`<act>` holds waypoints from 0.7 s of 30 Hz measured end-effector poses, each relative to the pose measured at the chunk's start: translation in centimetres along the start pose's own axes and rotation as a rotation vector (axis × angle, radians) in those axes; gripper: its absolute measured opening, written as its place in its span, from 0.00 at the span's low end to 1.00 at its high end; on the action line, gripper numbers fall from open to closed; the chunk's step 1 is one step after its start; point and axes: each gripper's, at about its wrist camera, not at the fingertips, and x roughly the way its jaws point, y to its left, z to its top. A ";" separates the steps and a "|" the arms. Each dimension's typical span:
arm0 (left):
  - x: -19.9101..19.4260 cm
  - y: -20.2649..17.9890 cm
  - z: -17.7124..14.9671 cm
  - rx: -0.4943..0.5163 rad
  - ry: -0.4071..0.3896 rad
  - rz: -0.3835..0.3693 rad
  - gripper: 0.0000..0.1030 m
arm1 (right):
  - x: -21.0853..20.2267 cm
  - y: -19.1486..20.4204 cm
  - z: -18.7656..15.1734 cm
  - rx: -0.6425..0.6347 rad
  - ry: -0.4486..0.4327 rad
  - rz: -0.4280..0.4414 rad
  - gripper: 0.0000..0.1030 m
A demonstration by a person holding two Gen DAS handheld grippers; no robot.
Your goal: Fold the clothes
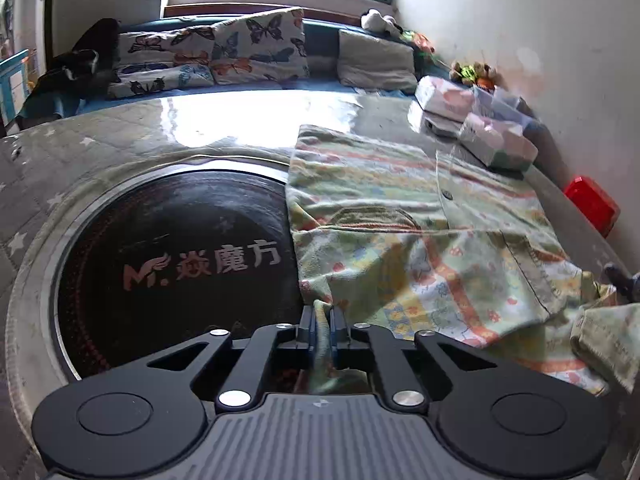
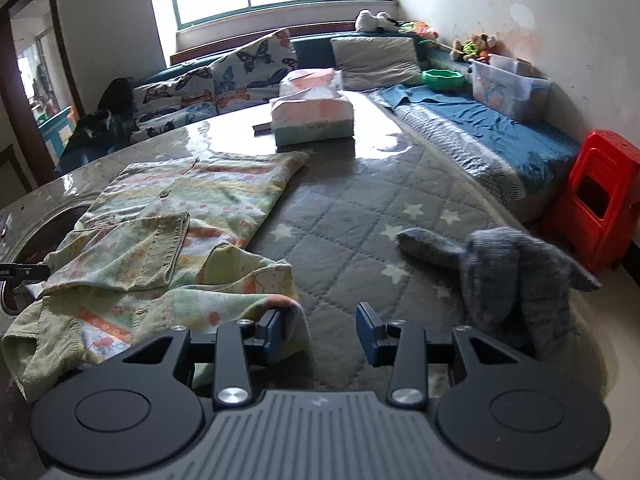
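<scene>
Left wrist view: the patterned green shirt is lying spread across the centre and right of the frame on the grey star-quilted table cover, its left edge overlapping the round black cooktop. The left gripper at bottom centre is pinching a corner of the shirt, jaws together on the fabric. In the right wrist view, the shirt is sitting crumpled at left and lower left. The right gripper is standing with jaws apart at bottom centre; a fold of the shirt is brushing the left finger, nothing clamped. A grey gloved hand is resting at lower right. A tissue pack is sitting upper centre, and a red stool is standing at far right.
</scene>
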 end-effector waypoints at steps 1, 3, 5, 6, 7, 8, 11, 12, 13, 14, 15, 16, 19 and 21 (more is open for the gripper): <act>-0.3 0.3 -0.2 -0.009 -0.006 0.010 0.06 | 0.3 0.3 0.0 -0.006 0.005 0.009 0.38; -1.1 1.0 -0.7 -0.028 -0.018 0.032 0.05 | 1.3 1.3 0.1 -0.025 0.016 0.031 0.38; -2.0 2.0 -1.4 -0.055 -0.026 0.058 0.05 | 2.7 2.5 0.5 -0.048 0.027 0.061 0.38; -2.5 2.6 -1.7 -0.069 -0.029 0.072 0.05 | 3.3 3.2 0.7 -0.061 0.031 0.075 0.38; -3.0 3.2 -2.1 -0.084 -0.032 0.086 0.05 | 3.9 4.1 1.0 -0.080 0.035 0.090 0.38; -3.5 3.8 -2.5 -0.097 -0.037 0.104 0.05 | 4.6 5.0 1.3 -0.103 0.038 0.105 0.38; -5.5 5.6 -3.8 -0.141 -0.054 0.170 0.05 | 6.7 8.1 2.3 -0.170 0.049 0.156 0.36; -6.2 6.3 -4.2 -0.162 -0.059 0.190 0.05 | 7.5 9.4 2.7 -0.199 0.052 0.178 0.36; -6.8 6.9 -4.6 -0.179 -0.064 0.209 0.05 | 8.0 10.6 3.0 -0.220 0.051 0.194 0.36; -7.5 7.5 -5.0 -0.193 -0.067 0.228 0.05 | 8.4 11.7 3.2 -0.241 0.050 0.209 0.36; -8.1 8.0 -5.3 -0.205 -0.069 0.248 0.05 | 8.7 12.5 3.4 -0.258 0.050 0.221 0.36; -8.7 8.5 -5.7 -0.214 -0.070 0.264 0.05 | 9.0 13.3 3.6 -0.277 0.049 0.232 0.36; -9.8 9.9 -6.5 -0.246 -0.066 0.289 0.06 | 8.5 15.1 3.6 -0.349 0.031 0.220 0.36; -10.2 10.3 -6.8 -0.264 -0.066 0.290 0.11 | 8.1 15.8 3.5 -0.389 0.019 0.203 0.38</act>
